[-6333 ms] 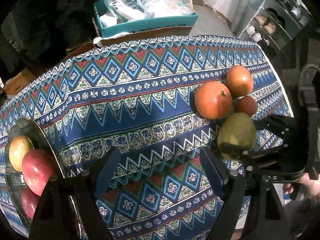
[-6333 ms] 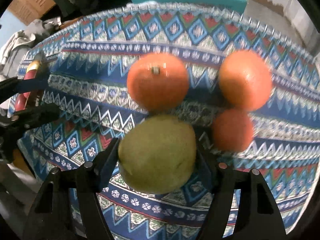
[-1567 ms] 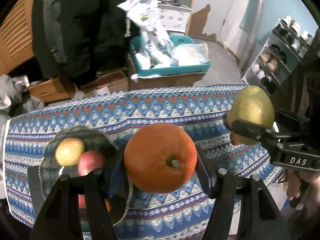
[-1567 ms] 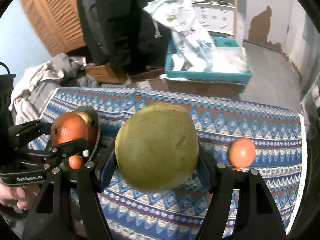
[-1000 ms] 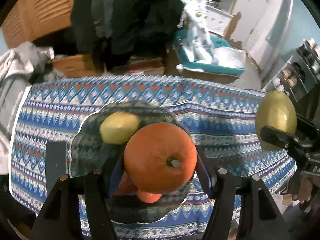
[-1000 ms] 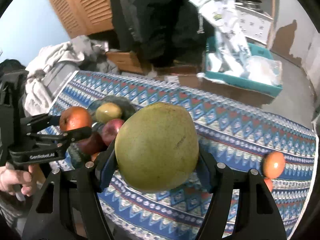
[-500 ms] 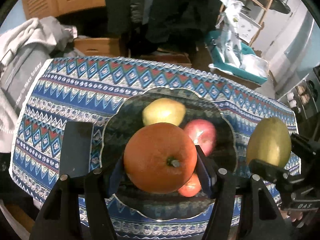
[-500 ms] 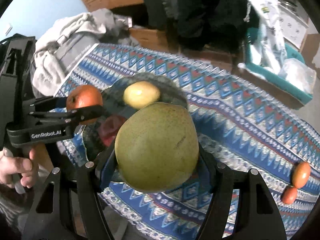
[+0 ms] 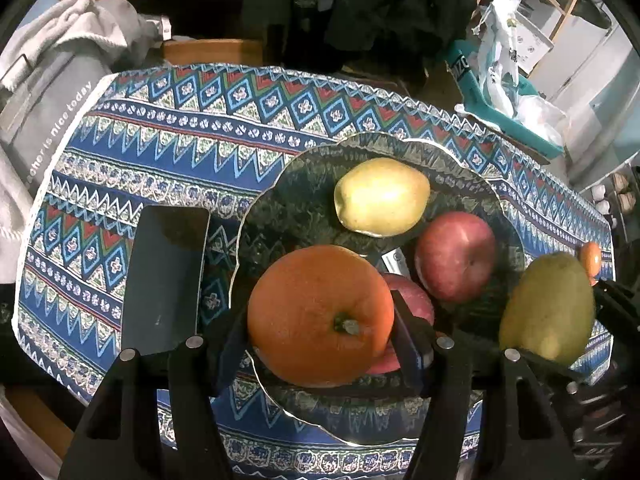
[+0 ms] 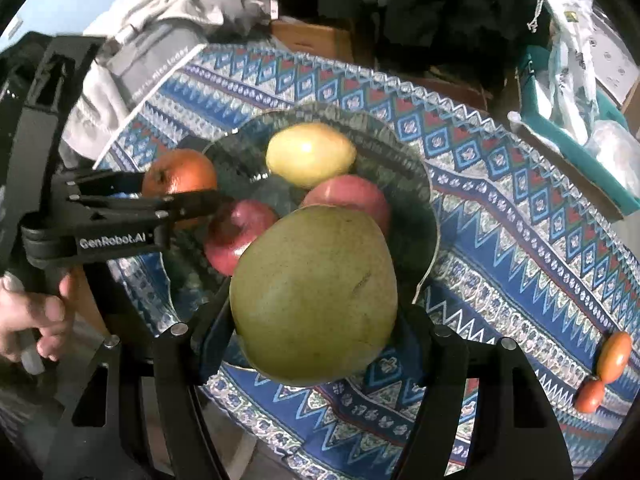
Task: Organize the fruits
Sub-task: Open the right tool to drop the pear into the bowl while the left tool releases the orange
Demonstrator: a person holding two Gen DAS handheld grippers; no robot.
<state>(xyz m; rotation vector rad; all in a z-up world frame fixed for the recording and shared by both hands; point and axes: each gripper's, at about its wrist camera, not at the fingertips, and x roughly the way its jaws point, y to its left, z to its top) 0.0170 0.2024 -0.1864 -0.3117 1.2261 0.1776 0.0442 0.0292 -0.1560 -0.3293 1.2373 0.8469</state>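
my left gripper (image 9: 320,340) is clenching a round orange with a green stem stub (image 9: 320,314) above the near rim of the dark glass plate (image 9: 276,200), while my right gripper (image 10: 316,336) is grasping a big yellow-green pear (image 10: 314,294) over the plate's right side. the plate is sitting toward the table's left end on the blue patterned tablecloth (image 9: 192,128), and is holding a pale yellow apple (image 9: 382,196) and two red apples (image 9: 456,254). two small orange fruits (image 10: 614,356) are lying touching each other near the table's right edge.
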